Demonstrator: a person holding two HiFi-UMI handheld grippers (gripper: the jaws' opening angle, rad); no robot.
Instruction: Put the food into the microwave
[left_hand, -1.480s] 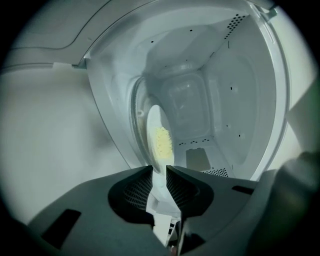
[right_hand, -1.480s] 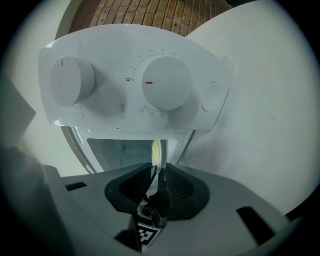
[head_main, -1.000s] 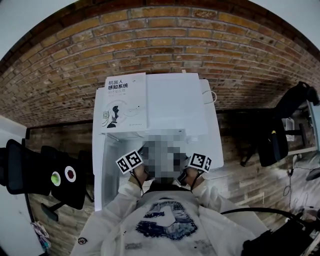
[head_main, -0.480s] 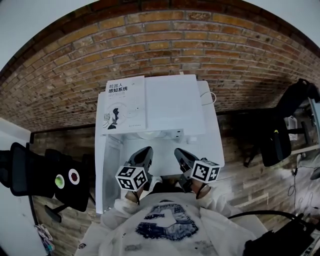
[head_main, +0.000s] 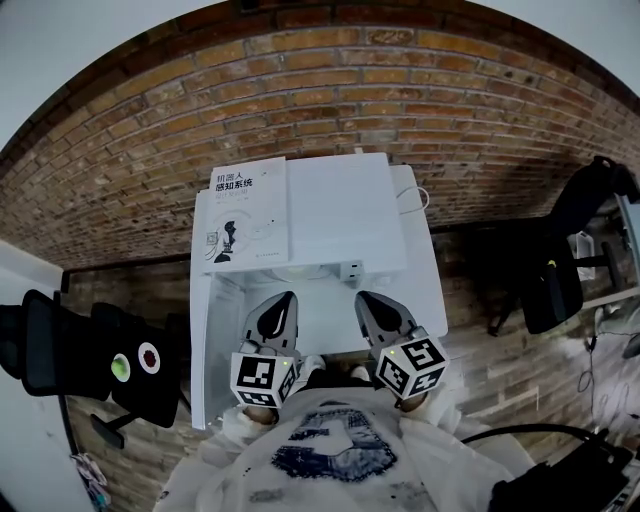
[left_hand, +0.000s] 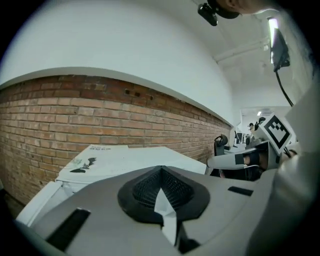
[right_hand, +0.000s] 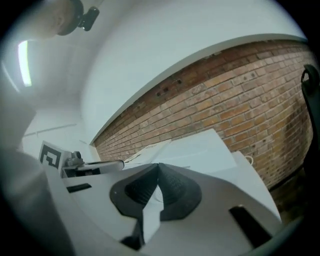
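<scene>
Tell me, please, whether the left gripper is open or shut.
Shut. In the left gripper view, the left gripper has its fingers pressed together at the tips, nothing between them.

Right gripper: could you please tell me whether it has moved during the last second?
Yes. The right gripper has slid down the head view, its marker cube farther from the microwave and nearer the person's chest.

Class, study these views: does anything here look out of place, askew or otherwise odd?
A book lies flat on top of the white microwave, over its left part in the head view, which is an odd resting place. Nothing looks spilled or damaged.
</scene>
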